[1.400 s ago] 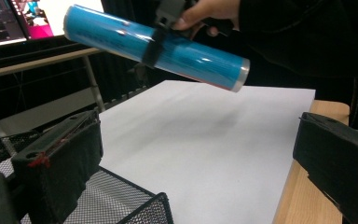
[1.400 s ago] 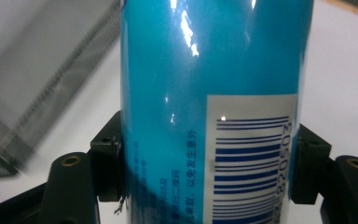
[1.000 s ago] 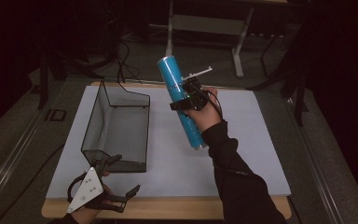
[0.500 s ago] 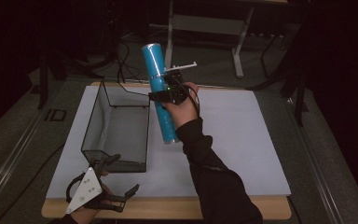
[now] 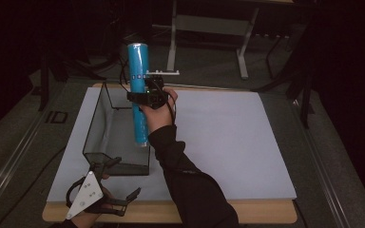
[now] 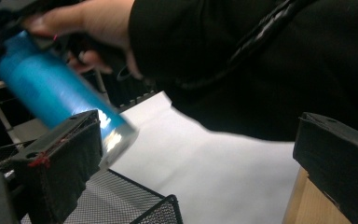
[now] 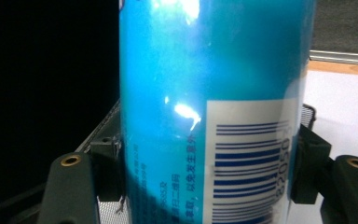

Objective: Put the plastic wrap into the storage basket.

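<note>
1. Dark floor and grey metal table legs lie behind a wooden table covered by a white sheet
2. On the sheet's left part stands a black wire-mesh basket, open at the top
3. The right gripper is clamped on a tall blue glossy cylinder can, its pads pressing both sides of the can's middle
4. The can is held nearly upright in the air, its lower end over the basket's right wall, its top above the table's far edge
5. In the right gripper view a white label carries a blue barcode, small Chinese print beside it and sideways digits; "2050" is readable, the rest too blurred
6. The left gripper sits at the table's near edge, just by the basket's near corner, jaws standing apart with nothing between them
</note>
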